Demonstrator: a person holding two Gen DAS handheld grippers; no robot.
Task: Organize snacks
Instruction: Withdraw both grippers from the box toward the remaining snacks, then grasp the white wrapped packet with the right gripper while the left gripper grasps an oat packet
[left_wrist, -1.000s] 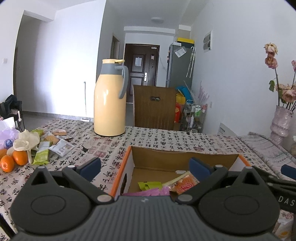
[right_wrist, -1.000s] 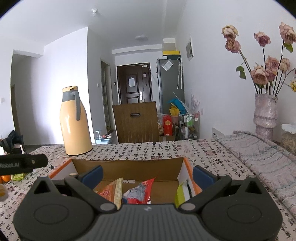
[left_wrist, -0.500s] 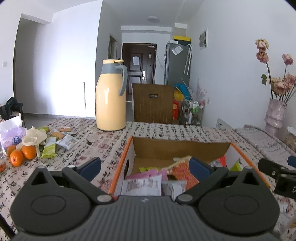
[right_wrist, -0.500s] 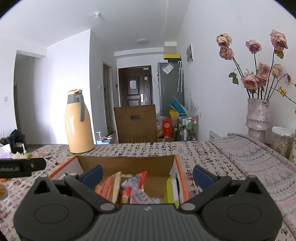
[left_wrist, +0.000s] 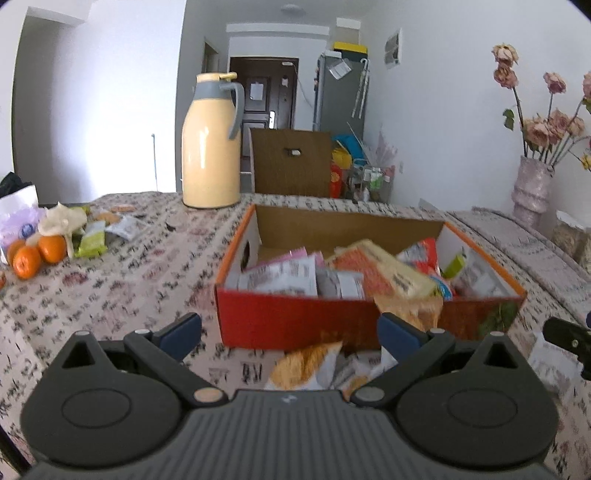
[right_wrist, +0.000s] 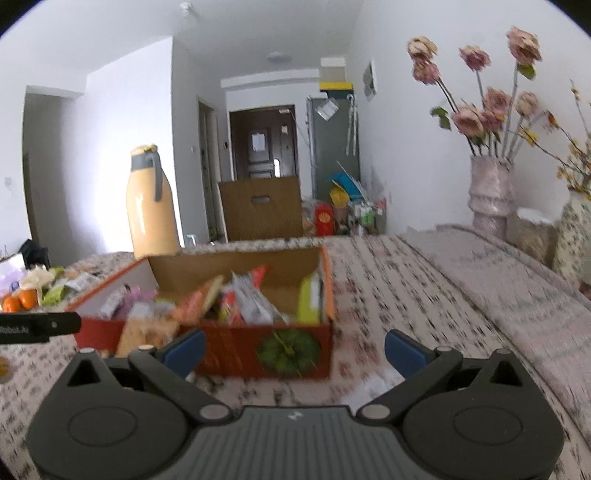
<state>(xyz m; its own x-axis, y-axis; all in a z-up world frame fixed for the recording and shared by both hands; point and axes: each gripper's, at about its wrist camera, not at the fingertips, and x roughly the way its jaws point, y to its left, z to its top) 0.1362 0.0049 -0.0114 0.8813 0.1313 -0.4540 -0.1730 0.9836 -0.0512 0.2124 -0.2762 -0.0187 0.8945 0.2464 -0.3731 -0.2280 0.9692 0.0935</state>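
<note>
both hand-held grippers, left (left_wrist: 290, 334) and right (right_wrist: 294, 345), gape wide with nothing between their fingers. box (left_wrist: 332, 323) on the patterned surface (left_wrist: 122, 291) is full of snacks (left_wrist: 369, 275); an orange packet (left_wrist: 306, 363) lies on the surface just before it.

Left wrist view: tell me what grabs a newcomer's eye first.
The red cardboard box at the centre of the patterned table, crammed with snack packets. Behind it to the left stands a tall yellow thermos jug; oranges sit at the far left edge.
</note>
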